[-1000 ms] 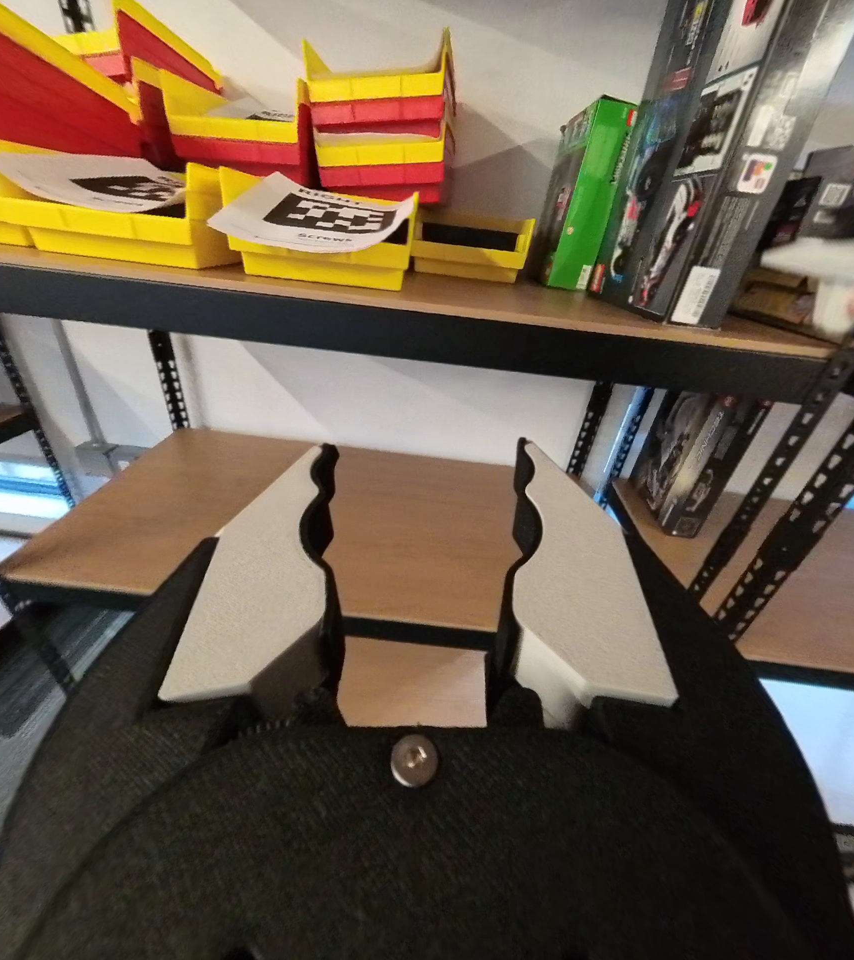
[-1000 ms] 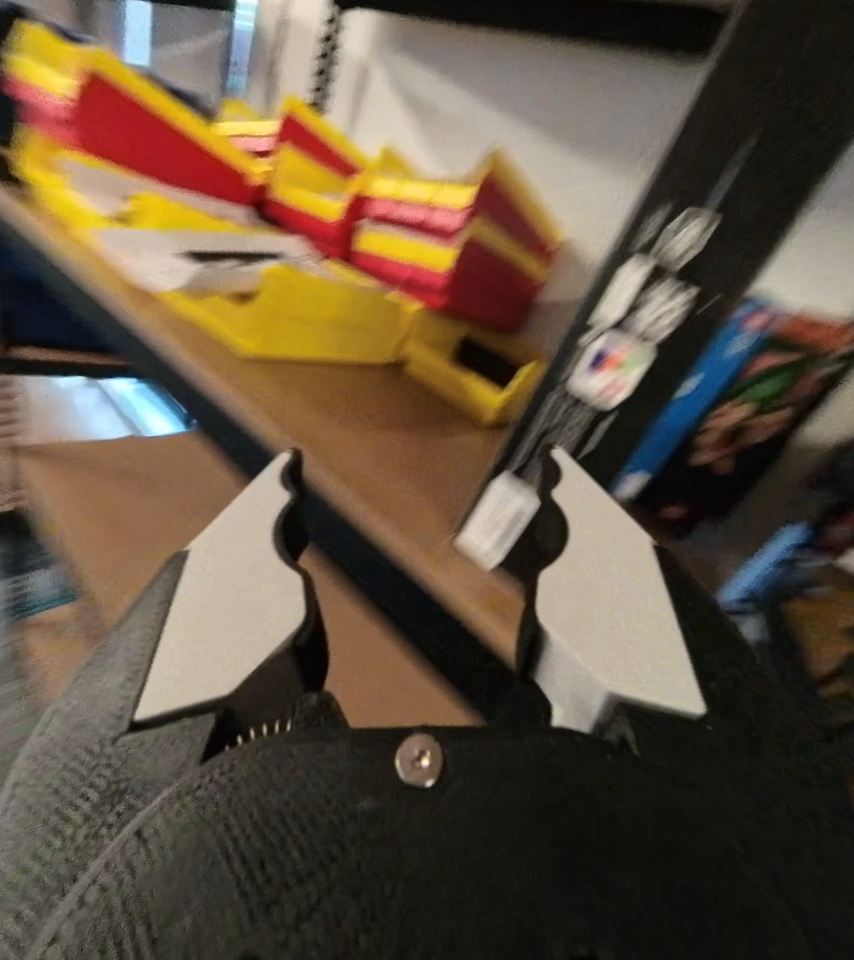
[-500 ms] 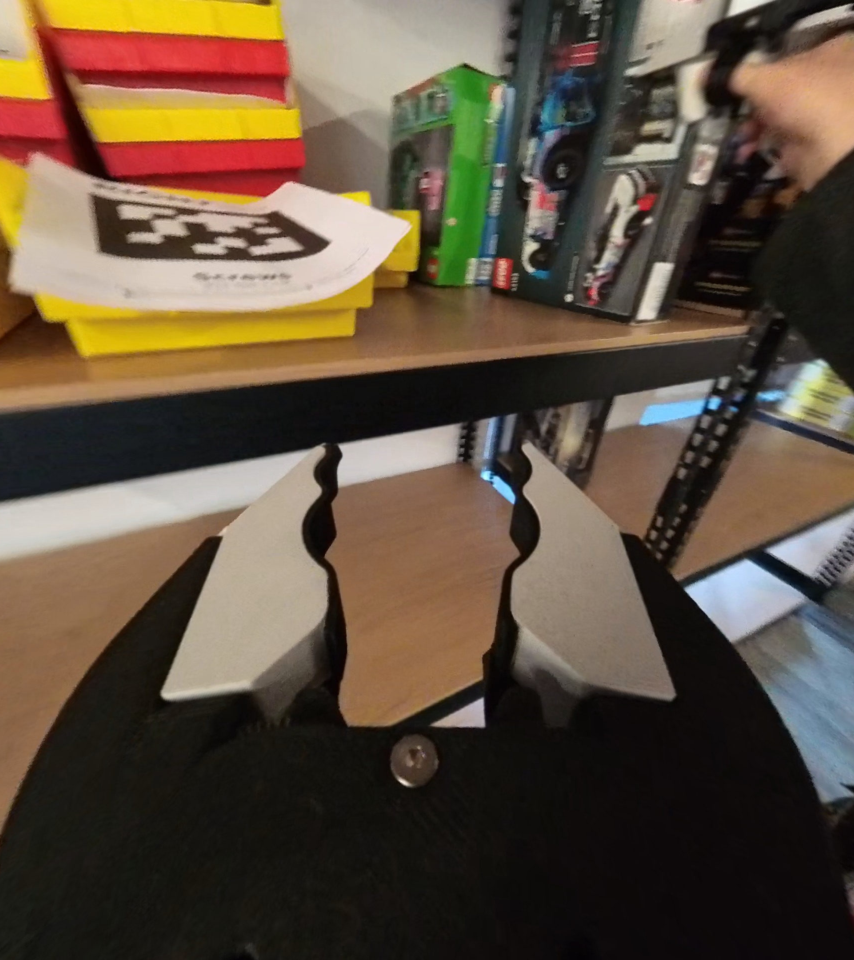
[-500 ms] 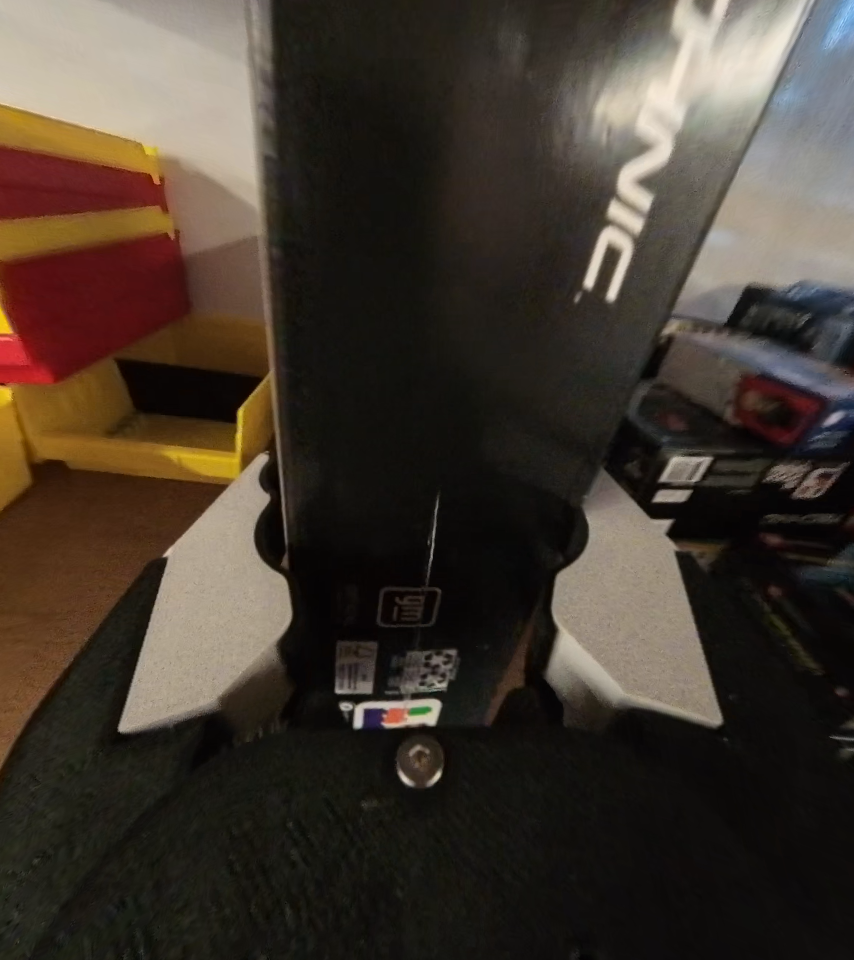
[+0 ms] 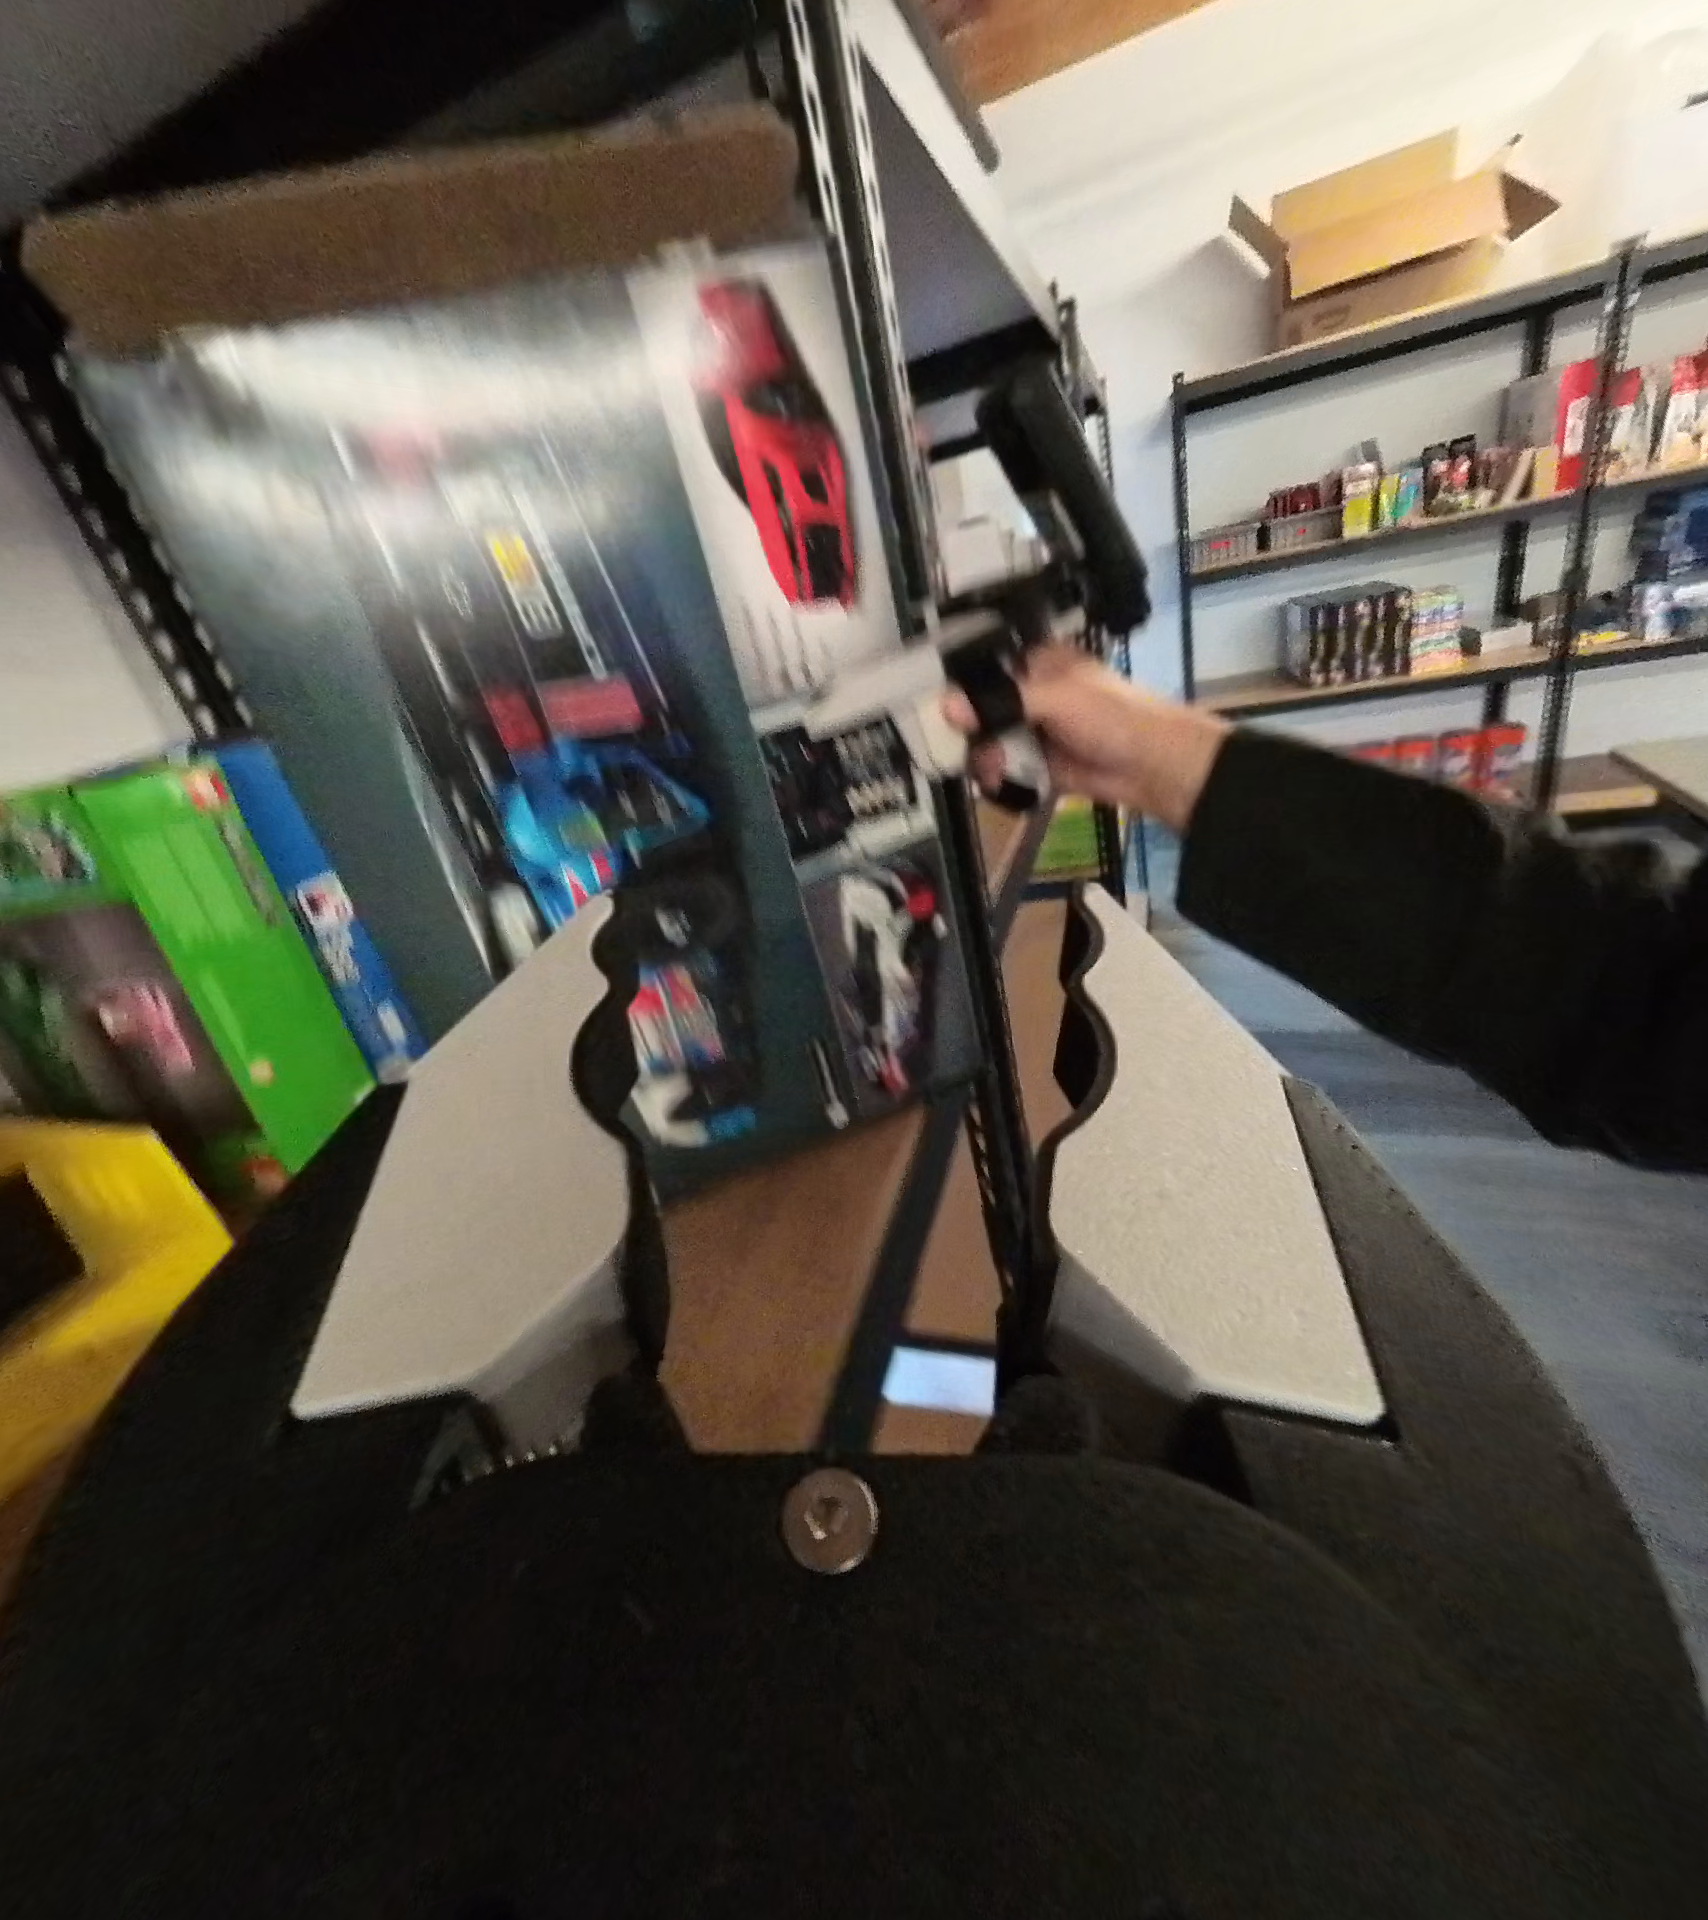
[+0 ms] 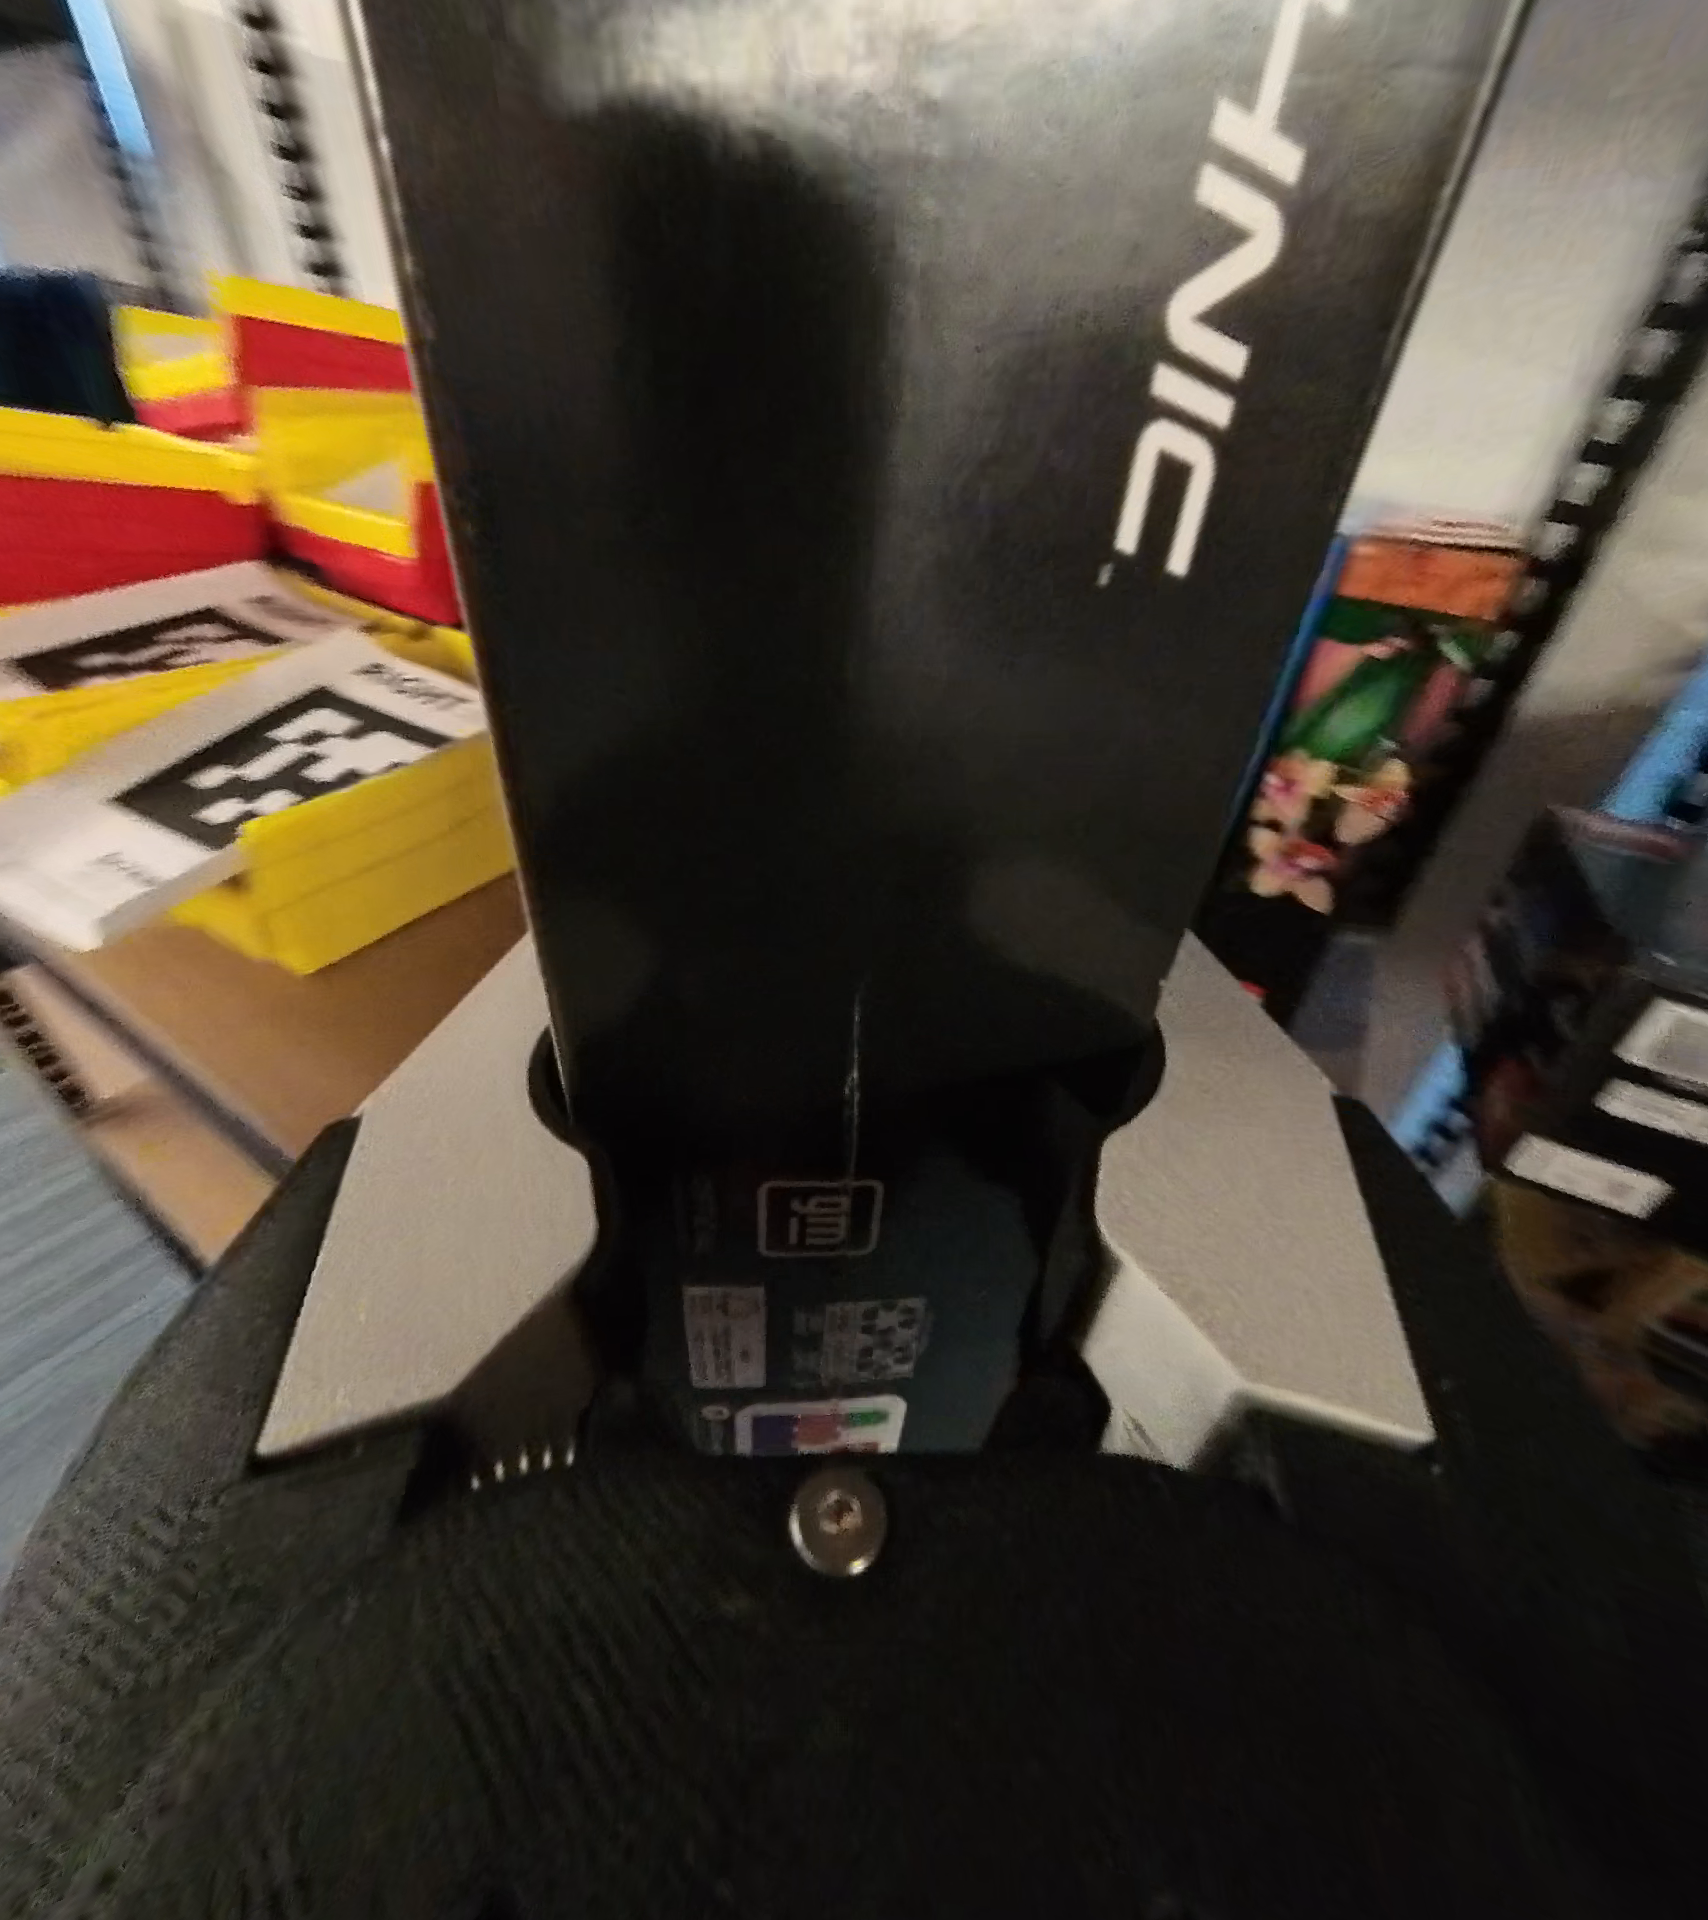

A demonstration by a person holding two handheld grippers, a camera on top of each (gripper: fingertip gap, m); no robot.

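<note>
A tall dark box with car pictures [image 5: 517,623] stands tilted on the wooden shelf [image 5: 756,1247]. My right gripper [image 6: 850,1039] is shut on its narrow black side [image 6: 829,520], with one jaw on each face. In the left wrist view this gripper [image 5: 985,665] shows at the box's right edge, held by a hand in a black sleeve [image 5: 1120,738]. My left gripper [image 5: 845,914] is open and empty. It points at the lower front of the box, close to it but apart from it.
A green box [image 5: 164,956] and a blue box [image 5: 310,883] stand left of the tall box, with a yellow bin [image 5: 50,1299] nearer. A black shelf post [image 5: 891,520] runs beside the box. Yellow bins with paper sheets [image 6: 289,769] lie left. Dark boxes [image 6: 1660,1091] sit right.
My left gripper has swung right, from the yellow bins to face the tall box. My right gripper has closed on the box's side and stays on it. The view behind it has shifted.
</note>
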